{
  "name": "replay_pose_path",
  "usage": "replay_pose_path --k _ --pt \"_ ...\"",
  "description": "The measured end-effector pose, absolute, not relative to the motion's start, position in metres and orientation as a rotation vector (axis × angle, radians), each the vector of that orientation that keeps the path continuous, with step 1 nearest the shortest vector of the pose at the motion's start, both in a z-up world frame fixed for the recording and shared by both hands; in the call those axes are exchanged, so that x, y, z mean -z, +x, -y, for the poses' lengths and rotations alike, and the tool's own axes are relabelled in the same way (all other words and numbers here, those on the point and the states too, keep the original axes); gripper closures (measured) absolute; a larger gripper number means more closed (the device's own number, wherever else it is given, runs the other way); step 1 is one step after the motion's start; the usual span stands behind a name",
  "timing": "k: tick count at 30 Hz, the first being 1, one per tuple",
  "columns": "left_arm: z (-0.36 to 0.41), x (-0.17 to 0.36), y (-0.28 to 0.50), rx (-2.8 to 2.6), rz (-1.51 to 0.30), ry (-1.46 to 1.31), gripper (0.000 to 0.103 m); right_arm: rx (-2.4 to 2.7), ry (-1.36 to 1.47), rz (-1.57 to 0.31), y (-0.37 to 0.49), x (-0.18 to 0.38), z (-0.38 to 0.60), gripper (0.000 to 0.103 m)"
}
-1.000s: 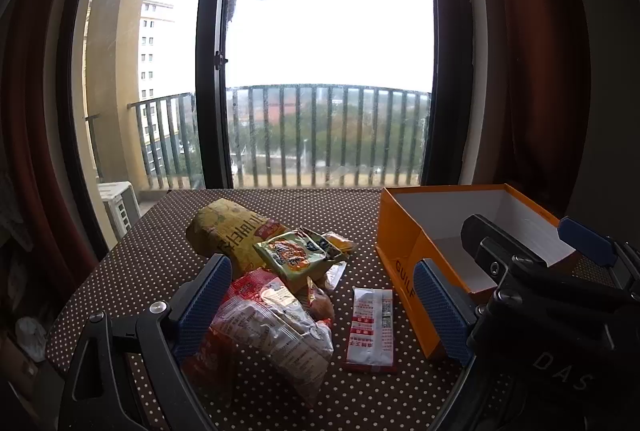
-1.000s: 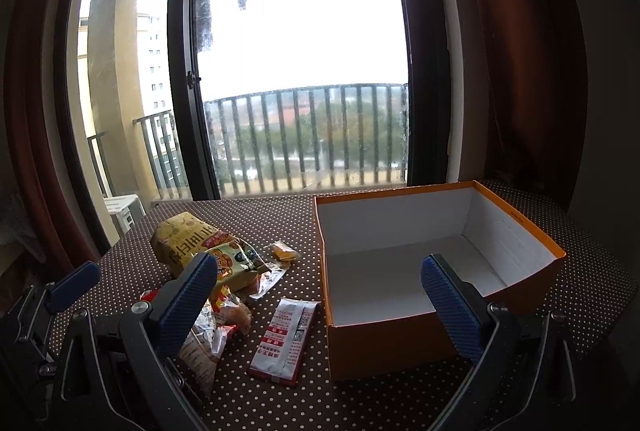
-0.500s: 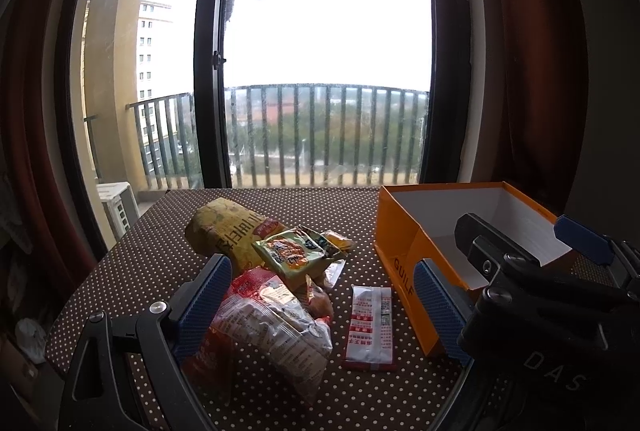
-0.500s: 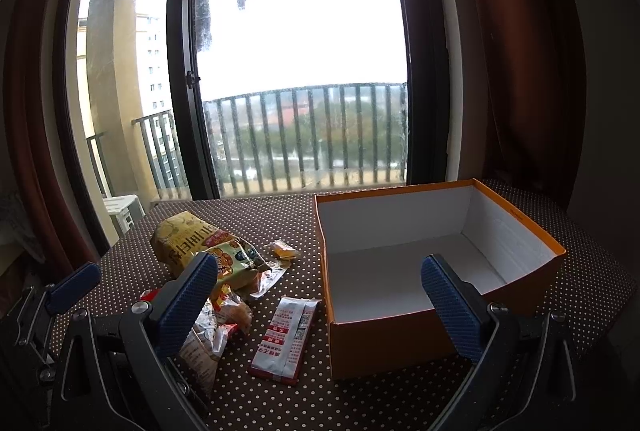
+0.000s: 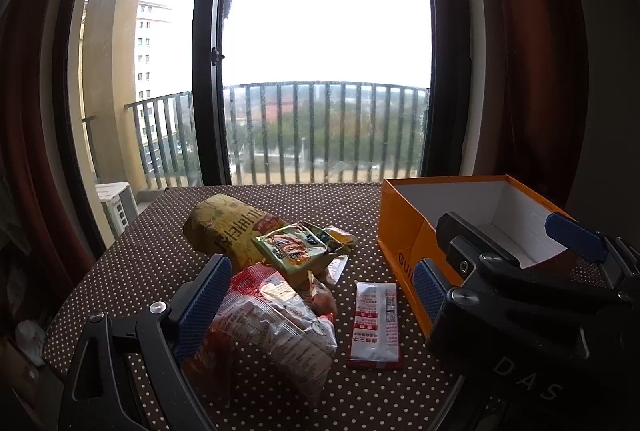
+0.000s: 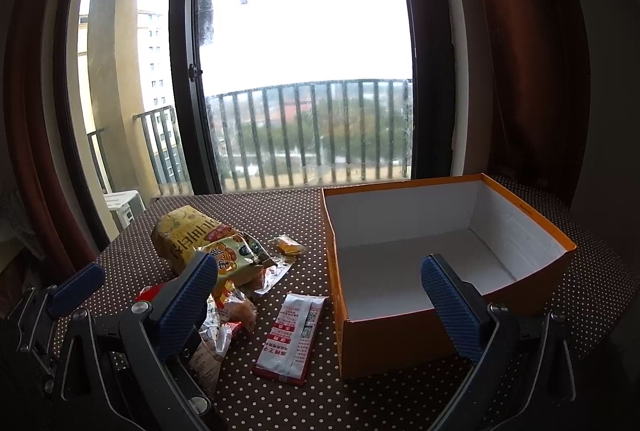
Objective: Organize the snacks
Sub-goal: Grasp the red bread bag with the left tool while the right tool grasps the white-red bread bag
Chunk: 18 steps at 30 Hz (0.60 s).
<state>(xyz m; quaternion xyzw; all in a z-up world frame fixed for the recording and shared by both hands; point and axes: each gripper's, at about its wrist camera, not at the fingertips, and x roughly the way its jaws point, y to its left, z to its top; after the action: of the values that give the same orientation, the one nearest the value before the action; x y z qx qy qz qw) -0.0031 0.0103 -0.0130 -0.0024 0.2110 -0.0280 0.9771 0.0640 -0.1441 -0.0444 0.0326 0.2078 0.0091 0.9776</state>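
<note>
Several snacks lie in a heap on the dotted tablecloth: a big yellow bag [image 5: 228,231], a small green-yellow packet [image 5: 292,249], a clear bag with red print [image 5: 276,323], a small yellow sweet [image 5: 340,237] and a flat red-and-white packet [image 5: 376,323]. To their right stands an orange box [image 5: 400,227], white inside and with nothing in it [image 6: 400,335]. My left gripper [image 5: 320,271] is open, hovering just short of the clear bag. My right gripper [image 6: 318,265] is open too, before the box's near left corner, holding nothing.
The round table [image 6: 280,207] ends at a glass balcony door [image 5: 320,71] behind, with dark red curtains [image 6: 520,51] on both sides. The two grippers hang side by side, close together; the right gripper's body [image 5: 516,295] hides the box's near wall in the left wrist view.
In the left wrist view the right gripper has edged slightly to the left. The snacks, the box and the left gripper have not moved.
</note>
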Motion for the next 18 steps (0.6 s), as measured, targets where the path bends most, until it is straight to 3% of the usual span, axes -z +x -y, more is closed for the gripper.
replay_pose_path --k 18 --pt "-0.050 0.046 0.014 0.015 -0.497 -0.001 0.010 -0.062 0.086 -0.476 0.093 0.081 0.100 0.001"
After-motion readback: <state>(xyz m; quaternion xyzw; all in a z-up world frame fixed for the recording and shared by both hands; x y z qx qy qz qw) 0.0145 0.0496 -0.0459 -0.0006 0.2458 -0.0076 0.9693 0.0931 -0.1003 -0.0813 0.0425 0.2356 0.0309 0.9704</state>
